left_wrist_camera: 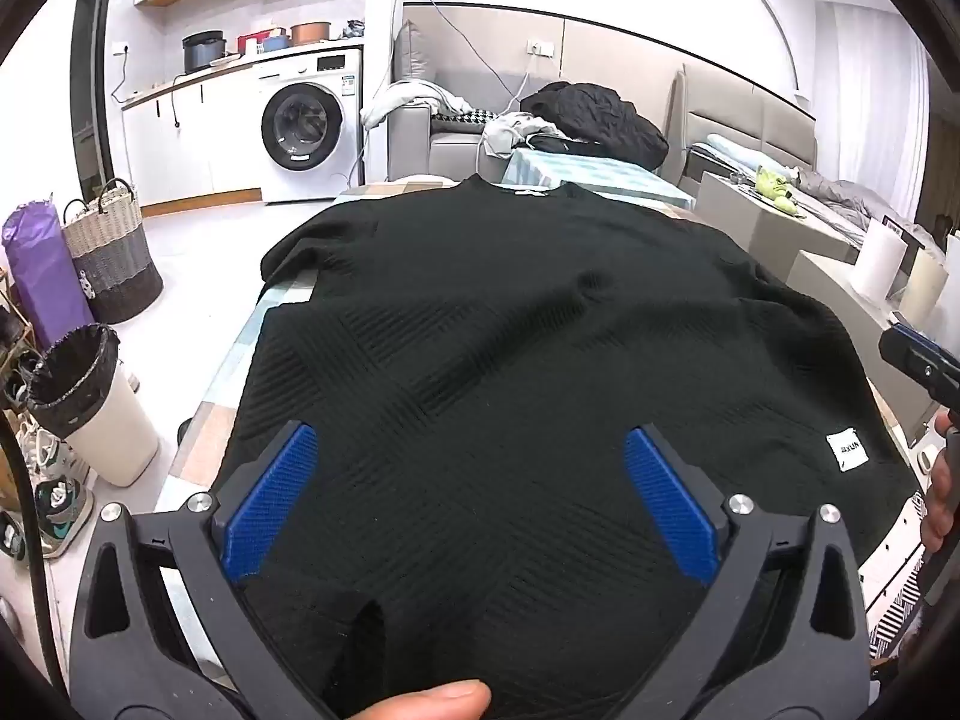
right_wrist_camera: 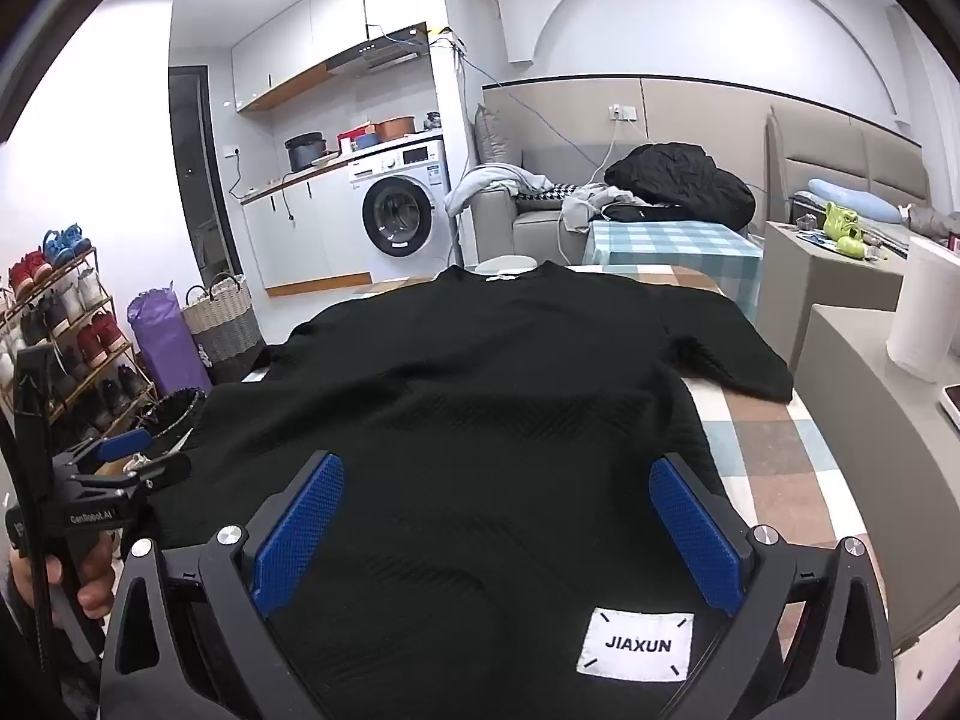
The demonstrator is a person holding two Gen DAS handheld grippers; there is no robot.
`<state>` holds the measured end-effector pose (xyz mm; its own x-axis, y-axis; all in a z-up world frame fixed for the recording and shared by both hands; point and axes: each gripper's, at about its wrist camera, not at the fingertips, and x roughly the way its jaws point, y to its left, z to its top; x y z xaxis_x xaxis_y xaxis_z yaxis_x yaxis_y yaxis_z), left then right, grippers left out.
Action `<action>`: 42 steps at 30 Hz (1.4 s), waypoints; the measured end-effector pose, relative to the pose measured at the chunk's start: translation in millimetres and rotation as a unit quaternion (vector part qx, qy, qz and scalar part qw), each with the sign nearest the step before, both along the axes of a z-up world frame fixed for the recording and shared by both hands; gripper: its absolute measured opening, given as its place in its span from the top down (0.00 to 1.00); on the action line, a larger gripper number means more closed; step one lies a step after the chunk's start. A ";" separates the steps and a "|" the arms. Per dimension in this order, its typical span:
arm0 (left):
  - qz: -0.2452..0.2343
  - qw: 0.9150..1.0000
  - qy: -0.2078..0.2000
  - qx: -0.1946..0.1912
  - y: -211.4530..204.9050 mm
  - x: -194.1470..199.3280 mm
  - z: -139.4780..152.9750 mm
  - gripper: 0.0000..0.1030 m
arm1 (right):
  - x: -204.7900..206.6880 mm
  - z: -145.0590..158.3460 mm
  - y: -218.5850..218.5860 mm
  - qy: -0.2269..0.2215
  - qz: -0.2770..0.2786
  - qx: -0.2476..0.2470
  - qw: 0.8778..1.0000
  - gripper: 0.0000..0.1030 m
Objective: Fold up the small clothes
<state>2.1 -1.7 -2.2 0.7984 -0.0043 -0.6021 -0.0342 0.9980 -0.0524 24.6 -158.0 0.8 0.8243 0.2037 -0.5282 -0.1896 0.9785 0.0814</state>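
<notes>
— Nearest the lens, what is there?

— Blue pads of the left claw (left_wrist_camera: 471, 450), spread wide with nothing pinched, hovering over the hem end of a black sweater (left_wrist_camera: 510, 324). A thumb (left_wrist_camera: 420, 705) shows at the bottom edge. The right claw (right_wrist_camera: 497, 480) is likewise released, above the hem corner with the white label (right_wrist_camera: 636, 645).

— How does the sweater lie?

— Flat on the checked tabletop (right_wrist_camera: 774, 438), long axis running away from both cameras, collar (right_wrist_camera: 501, 276) at the far end, hem nearest.

— And the sleeves?

— One sleeve (right_wrist_camera: 732, 354) spreads right across the cloth; the other reaches the left edge.

— Room around it?

— Bare cloth shows on the right. Left of the tabletop, past its edge, stand a lined bin (left_wrist_camera: 90, 402) and a woven basket (left_wrist_camera: 111, 258). Beyond the collar is a second table with a checked cover (right_wrist_camera: 672, 246).
</notes>
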 end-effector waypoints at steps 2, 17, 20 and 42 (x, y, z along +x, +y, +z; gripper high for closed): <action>0.000 1.000 -0.002 0.012 -7.5 1.0 -0.4 0.01 | 0.9 -0.4 -0.2 0.002 -0.002 0.003 1.000 0.00; 0.004 1.000 -0.019 -0.001 1.2 -5.5 5.2 0.01 | 0.9 -2.1 -8.6 0.004 -0.003 0.022 1.000 0.00; 0.003 1.000 -0.019 -0.001 1.0 -5.6 4.7 0.01 | -0.2 -1.3 -8.0 0.003 -0.003 0.021 1.000 0.00; 0.000 1.000 -0.022 0.002 -0.6 -11.1 9.8 0.01 | -4.3 0.9 -1.5 0.005 0.004 0.013 1.000 0.00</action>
